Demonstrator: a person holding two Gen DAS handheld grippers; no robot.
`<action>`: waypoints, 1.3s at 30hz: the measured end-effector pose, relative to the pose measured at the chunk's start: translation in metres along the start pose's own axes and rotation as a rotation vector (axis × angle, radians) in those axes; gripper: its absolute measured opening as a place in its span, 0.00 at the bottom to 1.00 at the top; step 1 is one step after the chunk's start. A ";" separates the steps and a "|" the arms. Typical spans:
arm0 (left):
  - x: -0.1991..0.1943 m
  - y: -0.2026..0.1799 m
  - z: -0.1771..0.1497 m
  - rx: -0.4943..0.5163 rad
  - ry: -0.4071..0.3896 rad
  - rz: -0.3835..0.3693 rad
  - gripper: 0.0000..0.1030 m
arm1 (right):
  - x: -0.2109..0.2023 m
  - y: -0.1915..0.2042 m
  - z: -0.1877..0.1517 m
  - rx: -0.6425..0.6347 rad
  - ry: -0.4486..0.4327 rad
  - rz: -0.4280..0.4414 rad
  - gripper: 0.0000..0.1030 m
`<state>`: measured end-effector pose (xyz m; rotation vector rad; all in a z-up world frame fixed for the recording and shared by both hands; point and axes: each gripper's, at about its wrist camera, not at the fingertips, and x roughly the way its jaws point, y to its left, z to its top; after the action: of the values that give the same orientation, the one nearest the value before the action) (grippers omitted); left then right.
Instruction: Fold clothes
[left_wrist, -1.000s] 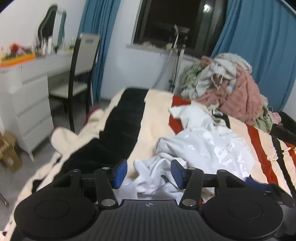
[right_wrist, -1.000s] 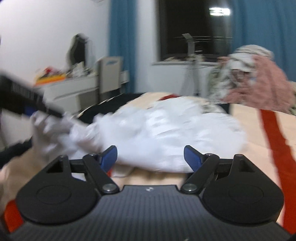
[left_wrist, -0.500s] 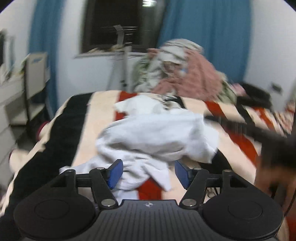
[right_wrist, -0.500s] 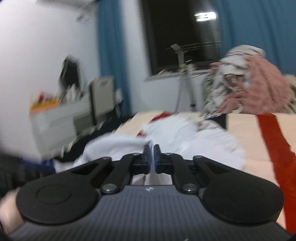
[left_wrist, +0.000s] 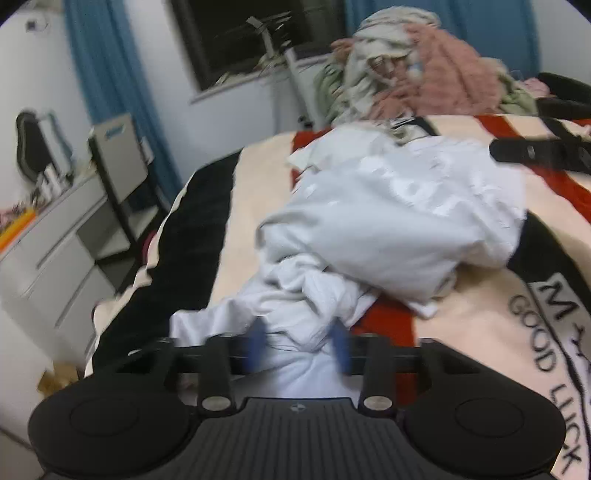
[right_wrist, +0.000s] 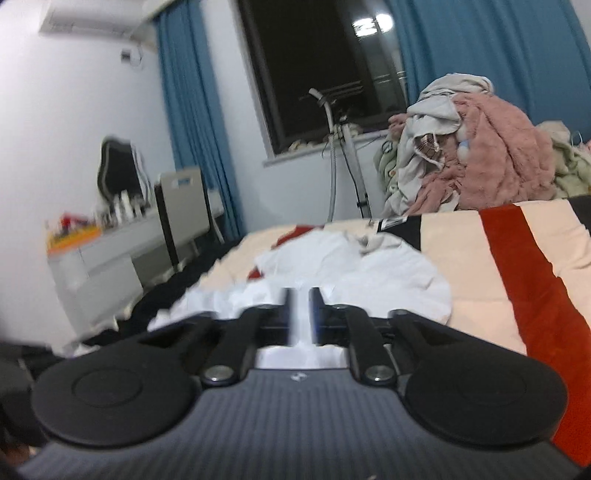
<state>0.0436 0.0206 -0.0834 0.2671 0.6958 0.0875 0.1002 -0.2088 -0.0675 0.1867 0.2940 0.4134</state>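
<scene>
– the white garment? soft, matt, crumpled cloth.
– and that pink heap?
– fuzzy, shaggy fleece. the striped blanket looks plush; the dresser smooth.

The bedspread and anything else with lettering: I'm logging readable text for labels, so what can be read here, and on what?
"GOOD LUCK" in black letters on the cream part of the striped bedspread, near its right edge.
"M" above it on a black patch; the rest is cut off.
White print on the white garment: too blurred to read.
Blue label on the chair back: too blurred.

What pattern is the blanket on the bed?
Blanket: cream with red and black stripes; clearest in the right wrist view.
</scene>
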 end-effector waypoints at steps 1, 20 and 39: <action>0.002 0.005 0.000 -0.033 0.007 -0.010 0.23 | 0.001 0.006 -0.004 -0.020 0.009 0.007 0.69; -0.072 0.080 0.007 -0.451 -0.394 -0.131 0.06 | -0.025 0.015 0.023 -0.080 -0.113 0.031 0.14; -0.108 0.049 0.027 -0.255 -0.347 -0.433 0.06 | -0.124 -0.128 0.035 0.445 0.132 -0.370 0.17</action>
<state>-0.0214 0.0438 0.0173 -0.1161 0.3786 -0.2766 0.0499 -0.3801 -0.0345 0.5325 0.5391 -0.0129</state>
